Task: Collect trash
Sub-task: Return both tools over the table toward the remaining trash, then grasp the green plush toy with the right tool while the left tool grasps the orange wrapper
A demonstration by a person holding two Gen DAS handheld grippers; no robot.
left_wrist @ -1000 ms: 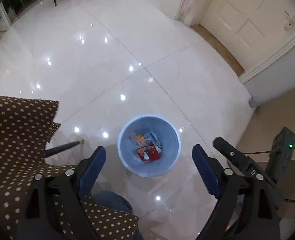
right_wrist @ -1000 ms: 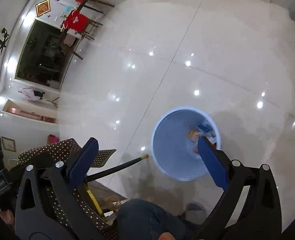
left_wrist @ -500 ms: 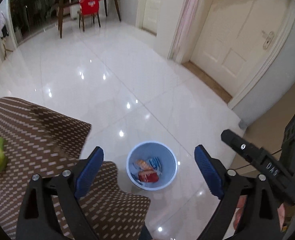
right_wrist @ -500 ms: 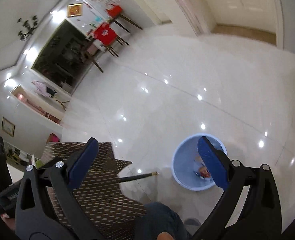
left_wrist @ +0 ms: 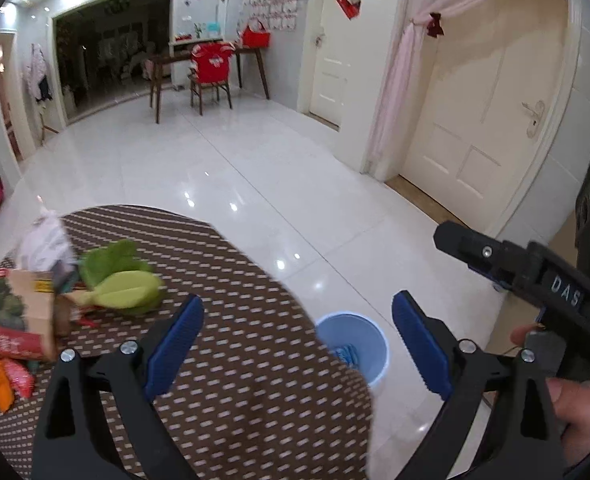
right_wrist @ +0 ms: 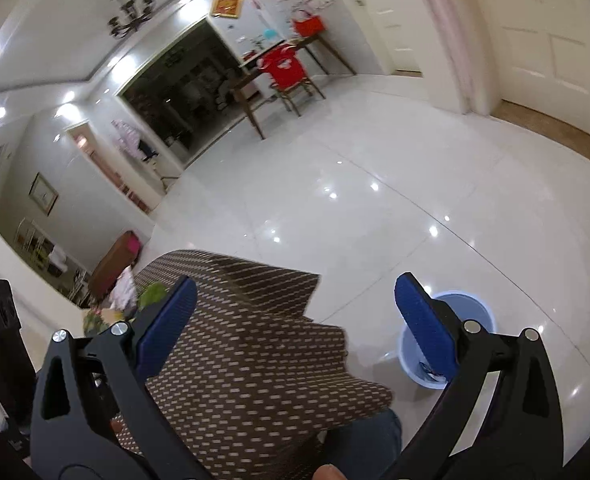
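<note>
A light blue bin (left_wrist: pixel 369 340) stands on the white floor beside the table, with wrappers inside; the table edge hides part of it. Its rim (right_wrist: pixel 475 300) also shows behind my right pad. Trash lies at the table's left end: a green wrapper (left_wrist: pixel 123 284), a cardboard box (left_wrist: pixel 15 300), a white crumpled bag (left_wrist: pixel 45 240) and red and orange packets (left_wrist: pixel 3 372). My left gripper (left_wrist: pixel 297 344) hangs above the table's near edge, jaws opening, nothing between them. My right gripper (right_wrist: pixel 297 328) is open and empty, above the cloth.
The round table wears a brown dotted cloth (left_wrist: pixel 235 380). A person's knee in jeans (right_wrist: pixel 367 432) sits under its edge. A hand (left_wrist: pixel 575 400) holds the right gripper's handle. Far off stand a wooden table and red-covered chair (left_wrist: pixel 211 68), with cream doors (left_wrist: pixel 487 120) on the right.
Both views have lifted from looking down into the bin to looking out over the table and room. The tabletop trash has come into sight, and the bin has dropped low and small.
</note>
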